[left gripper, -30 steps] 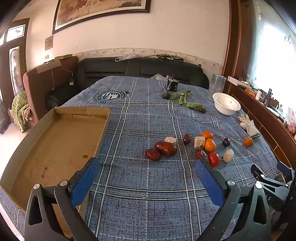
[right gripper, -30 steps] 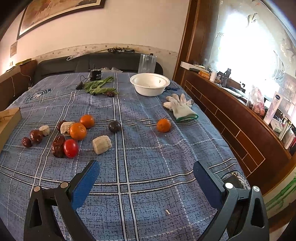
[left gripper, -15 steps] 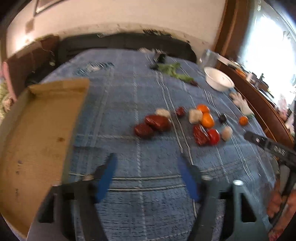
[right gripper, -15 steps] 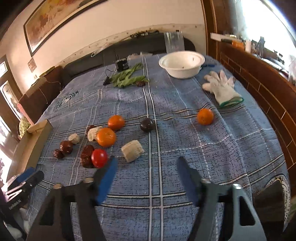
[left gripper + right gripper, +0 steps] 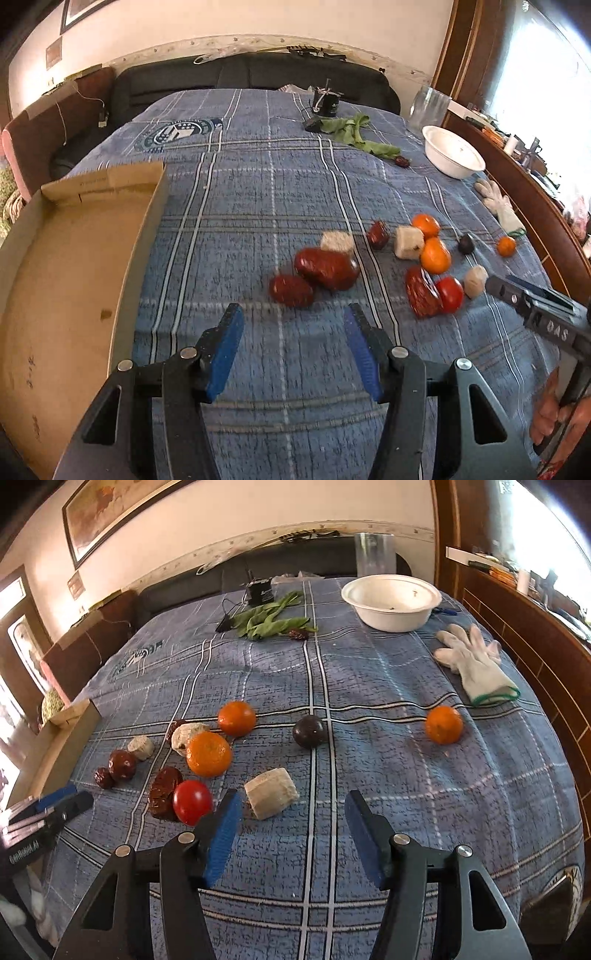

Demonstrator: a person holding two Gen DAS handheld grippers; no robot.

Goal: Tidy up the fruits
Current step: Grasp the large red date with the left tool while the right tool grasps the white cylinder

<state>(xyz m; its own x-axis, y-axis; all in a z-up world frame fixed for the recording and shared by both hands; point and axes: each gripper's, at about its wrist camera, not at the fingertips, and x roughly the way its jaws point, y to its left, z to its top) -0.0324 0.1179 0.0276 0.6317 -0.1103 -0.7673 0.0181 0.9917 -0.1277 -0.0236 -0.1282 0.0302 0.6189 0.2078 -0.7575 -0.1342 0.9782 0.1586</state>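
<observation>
The fruits lie loose on the blue plaid cloth [image 5: 258, 192], all beyond the fingertips of both tools and none between any jaws. Ahead of the left gripper [image 5: 293, 317], just past its tips, sits a small red date [image 5: 291, 290] touching a larger red date [image 5: 327, 268], with a pale chunk [image 5: 337, 242] behind them; off to the right of its jaws lie a wrinkled date [image 5: 421, 297] against a red tomato [image 5: 450, 294], two oranges and more pale pieces. The left jaws have just been closing and stand half apart, gripping nothing. The right gripper [image 5: 291, 803] likewise has just been closing and stands half parted and empty; a pale cut piece [image 5: 271, 794] lies just ahead of its left finger, the tomato [image 5: 192, 801] just outside that finger, a big orange [image 5: 208, 754] farther on, a dark plum [image 5: 309, 731] straight ahead and a lone orange [image 5: 443, 724] to the right. Far left of the left jaws is an open cardboard tray [image 5: 74, 258]; far ahead right a white bowl [image 5: 391, 602] and white glove [image 5: 476, 664].
</observation>
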